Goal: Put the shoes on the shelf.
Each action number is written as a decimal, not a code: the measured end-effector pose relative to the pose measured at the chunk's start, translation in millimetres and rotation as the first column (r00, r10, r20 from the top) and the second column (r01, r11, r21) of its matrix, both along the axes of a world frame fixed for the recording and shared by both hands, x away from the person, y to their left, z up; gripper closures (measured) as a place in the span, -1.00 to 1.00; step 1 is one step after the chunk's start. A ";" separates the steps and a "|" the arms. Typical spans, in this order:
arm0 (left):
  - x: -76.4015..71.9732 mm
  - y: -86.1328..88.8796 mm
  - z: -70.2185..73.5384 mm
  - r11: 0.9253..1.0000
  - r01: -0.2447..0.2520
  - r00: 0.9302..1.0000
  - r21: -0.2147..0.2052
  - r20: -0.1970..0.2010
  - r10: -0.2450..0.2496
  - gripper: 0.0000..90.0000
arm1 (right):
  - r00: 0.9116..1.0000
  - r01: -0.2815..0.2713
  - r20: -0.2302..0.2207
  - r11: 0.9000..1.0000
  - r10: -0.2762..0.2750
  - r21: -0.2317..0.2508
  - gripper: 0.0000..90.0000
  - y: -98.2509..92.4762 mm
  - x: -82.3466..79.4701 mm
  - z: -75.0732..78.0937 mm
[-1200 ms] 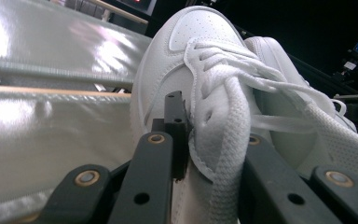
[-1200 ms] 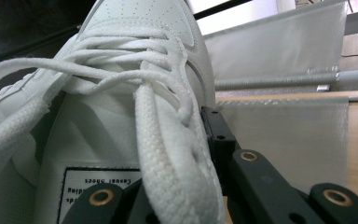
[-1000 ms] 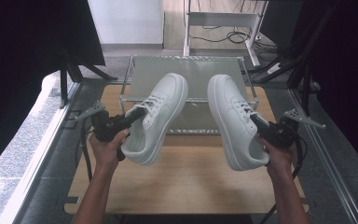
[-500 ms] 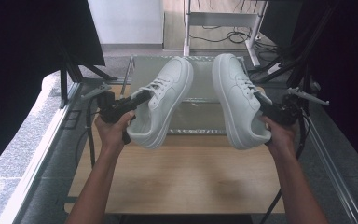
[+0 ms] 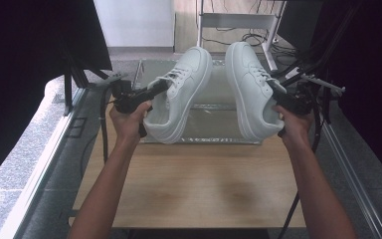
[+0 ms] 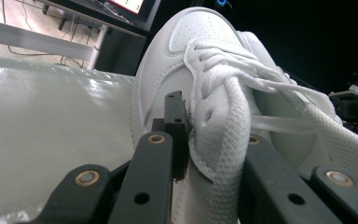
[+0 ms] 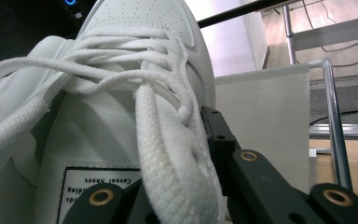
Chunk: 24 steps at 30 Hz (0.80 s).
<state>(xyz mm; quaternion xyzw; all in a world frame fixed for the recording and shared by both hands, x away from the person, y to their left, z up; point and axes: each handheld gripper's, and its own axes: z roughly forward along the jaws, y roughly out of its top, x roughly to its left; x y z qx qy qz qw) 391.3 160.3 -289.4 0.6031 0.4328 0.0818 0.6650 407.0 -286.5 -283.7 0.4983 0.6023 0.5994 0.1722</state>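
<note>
You're holding both white sneakers up off the wooden table [image 5: 189,184], toes pointing away from you. Your left gripper [image 5: 151,92] is clamping the left shoe [image 5: 184,94] by its eyelet edge, your right gripper [image 5: 283,102] is pinching the right shoe [image 5: 251,89] likewise. The right gripper view is catching the tongue label [image 7: 98,184]; the high view is hiding it.

Both forearms rise from the bottom edge of the high view. The left gripper [image 5: 151,94], at centre left, and the right gripper [image 5: 281,97], at centre right, are each clamped tight, raised mid-frame.
</note>
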 end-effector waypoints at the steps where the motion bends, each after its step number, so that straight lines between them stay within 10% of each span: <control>1: 2.6 -0.7 1.0 1.000 -0.004 1.000 0.000 -0.002 0.004 0.82 | 1.000 0.003 0.000 1.000 -0.003 0.001 0.92 0.0 1.8 0.3; 24: 63.8 -2.9 4.1 0.993 -0.118 0.990 0.007 -0.083 0.118 0.81 | 0.994 0.071 -0.081 0.995 -0.077 -0.065 0.92 28.5 55.0 11.8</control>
